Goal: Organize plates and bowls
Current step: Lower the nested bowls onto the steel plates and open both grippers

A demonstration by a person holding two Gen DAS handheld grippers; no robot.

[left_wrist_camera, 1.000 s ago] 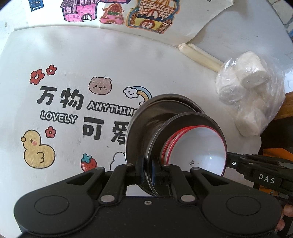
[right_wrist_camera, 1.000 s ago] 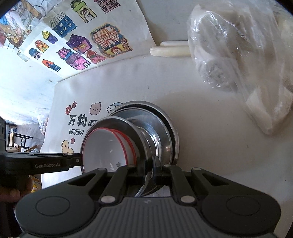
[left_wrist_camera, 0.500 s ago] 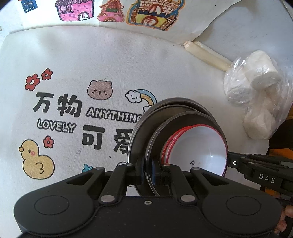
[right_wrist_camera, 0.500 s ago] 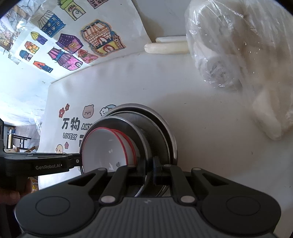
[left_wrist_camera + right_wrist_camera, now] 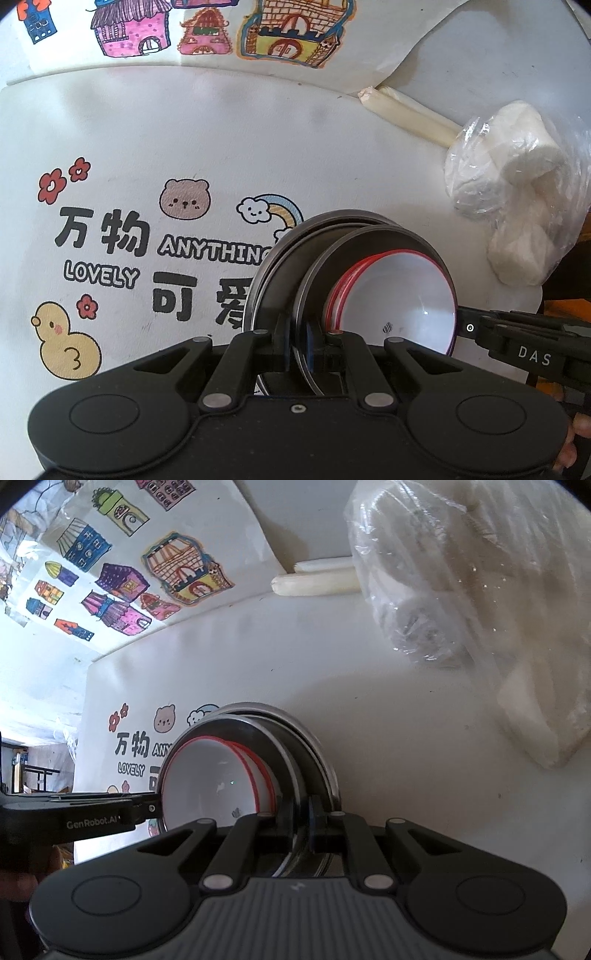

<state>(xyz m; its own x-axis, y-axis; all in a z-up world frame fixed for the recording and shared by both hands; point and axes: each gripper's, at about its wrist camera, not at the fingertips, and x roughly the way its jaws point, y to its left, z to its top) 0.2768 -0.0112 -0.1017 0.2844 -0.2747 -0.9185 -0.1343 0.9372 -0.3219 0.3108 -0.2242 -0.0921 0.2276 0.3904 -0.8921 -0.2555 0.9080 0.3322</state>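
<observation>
Near the table's right edge, over the printed mat point(image 5: 192, 155), my left gripper point(image 5: 298, 349) and right gripper point(image 5: 303, 825) clench opposite rims of the steel dish point(image 5: 325, 269) (sharing its weight), red-rimmed bowls point(image 5: 400, 295) nested inside.

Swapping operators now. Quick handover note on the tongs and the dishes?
Left tongs: shut on the metal plate's rim.
Right tongs: shut on the same plate's opposite rim.
The plate carries the nested red-rimmed white bowls and sits over a larger metal plate above the printed mat.
Done: bowls nested, plates gathered.
Left: whether the stack rests on the mat is unclear; set it down if not, release both.
Watch the plastic bag close by.
</observation>
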